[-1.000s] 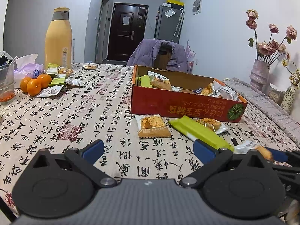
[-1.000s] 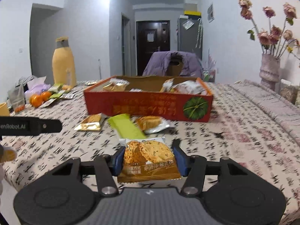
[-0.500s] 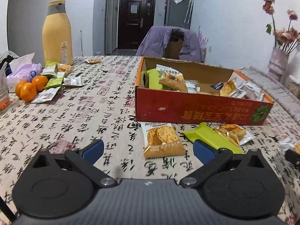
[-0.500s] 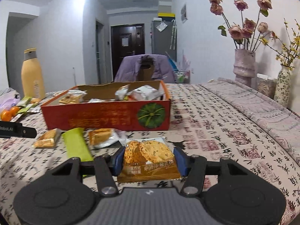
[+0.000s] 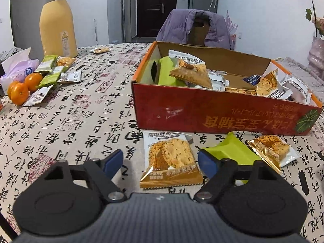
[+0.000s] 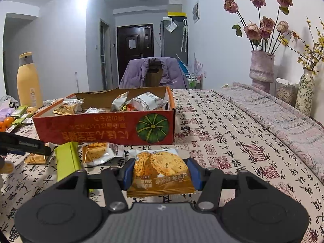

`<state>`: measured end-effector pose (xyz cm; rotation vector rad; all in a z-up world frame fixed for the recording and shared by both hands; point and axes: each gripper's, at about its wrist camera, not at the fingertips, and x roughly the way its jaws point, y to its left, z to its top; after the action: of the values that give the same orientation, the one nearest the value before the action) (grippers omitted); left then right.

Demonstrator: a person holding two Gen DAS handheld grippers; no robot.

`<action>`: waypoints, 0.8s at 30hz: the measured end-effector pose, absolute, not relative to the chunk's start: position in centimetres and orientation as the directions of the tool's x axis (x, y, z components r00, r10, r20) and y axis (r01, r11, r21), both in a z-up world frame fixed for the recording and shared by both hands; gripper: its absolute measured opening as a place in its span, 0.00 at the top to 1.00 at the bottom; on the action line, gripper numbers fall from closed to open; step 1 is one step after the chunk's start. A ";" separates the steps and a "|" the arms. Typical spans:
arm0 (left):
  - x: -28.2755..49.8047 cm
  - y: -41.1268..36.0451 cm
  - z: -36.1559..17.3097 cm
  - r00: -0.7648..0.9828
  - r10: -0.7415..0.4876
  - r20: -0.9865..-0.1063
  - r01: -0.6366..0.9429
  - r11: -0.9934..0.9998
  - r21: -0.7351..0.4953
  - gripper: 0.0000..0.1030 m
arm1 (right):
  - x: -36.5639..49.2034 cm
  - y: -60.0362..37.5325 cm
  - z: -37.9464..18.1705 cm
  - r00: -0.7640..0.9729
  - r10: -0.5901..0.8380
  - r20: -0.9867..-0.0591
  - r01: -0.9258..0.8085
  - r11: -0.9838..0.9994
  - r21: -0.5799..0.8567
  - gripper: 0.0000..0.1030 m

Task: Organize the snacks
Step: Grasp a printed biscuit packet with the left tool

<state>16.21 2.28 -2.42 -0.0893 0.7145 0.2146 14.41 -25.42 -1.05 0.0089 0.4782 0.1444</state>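
**Snack packets by the red box**

A cracker packet point(image 5: 171, 160) lies flat on the table point(image 5: 70, 111), just in front of the red box point(image 5: 212, 115). It sits between the blue pads of the left gripper point(image 5: 160, 161), whose jaws are closing but do not touch it. The right gripper point(image 6: 161, 174) is clamped on a second cracker packet point(image 6: 161, 172) and holds it above the cloth. A green packet point(image 6: 66, 160) lies beside the box.
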 end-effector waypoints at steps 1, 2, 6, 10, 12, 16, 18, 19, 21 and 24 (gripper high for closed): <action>16.3 2.3 -2.5 0.735 0.154 -0.660 -0.219 0.976 -0.016 0.32 | 14.5 -25.4 -1.0 0.878 0.143 -0.457 -0.140 0.989 0.041 0.47; 16.4 2.3 -2.6 0.735 0.136 -0.664 -0.209 0.977 -0.032 0.37 | 14.5 -25.3 -1.0 0.878 0.146 -0.456 -0.144 0.989 0.041 0.47; 16.3 2.2 -2.5 0.747 0.126 -0.653 -0.193 0.981 -0.032 0.55 | 14.7 -25.2 -0.8 0.875 0.160 -0.458 -0.160 0.986 0.040 0.47; 15.8 2.3 -2.3 0.755 0.120 -0.645 -0.186 0.982 -0.035 0.58 | 14.8 -25.0 -0.6 0.873 0.172 -0.457 -0.175 0.984 0.037 0.47; 15.2 2.3 -1.9 0.766 0.123 -0.631 -0.184 0.982 -0.031 0.58 | 14.9 -24.8 -0.4 0.872 0.177 -0.456 -0.182 0.983 0.034 0.47; 13.9 2.4 -0.6 0.796 0.116 -0.595 -0.169 0.985 -0.034 0.58 | 15.3 -24.5 0.1 0.874 0.187 -0.449 -0.195 0.980 0.029 0.47; 13.3 2.4 0.2 0.814 0.099 -0.572 -0.148 0.988 -0.041 0.58 | 15.7 -24.2 0.4 0.876 0.196 -0.440 -0.204 0.979 0.029 0.47; 13.2 2.3 0.6 0.822 0.087 -0.563 -0.134 0.990 -0.044 0.58 | 15.8 -24.1 0.6 0.878 0.200 -0.436 -0.209 0.978 0.028 0.47; 13.0 2.4 1.5 0.836 0.069 -0.544 -0.118 0.991 -0.056 0.58 | 16.2 -23.6 1.0 0.880 0.206 -0.428 -0.217 0.976 0.024 0.47; 13.2 2.2 2.8 0.858 0.049 -0.511 -0.099 0.993 -0.069 0.58 | 17.1 -22.7 1.8 0.885 0.218 -0.412 -0.232 0.973 0.018 0.47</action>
<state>13.23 2.19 2.80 -0.0943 0.5337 0.0779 17.09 -22.71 1.79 -0.0320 0.4249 0.2340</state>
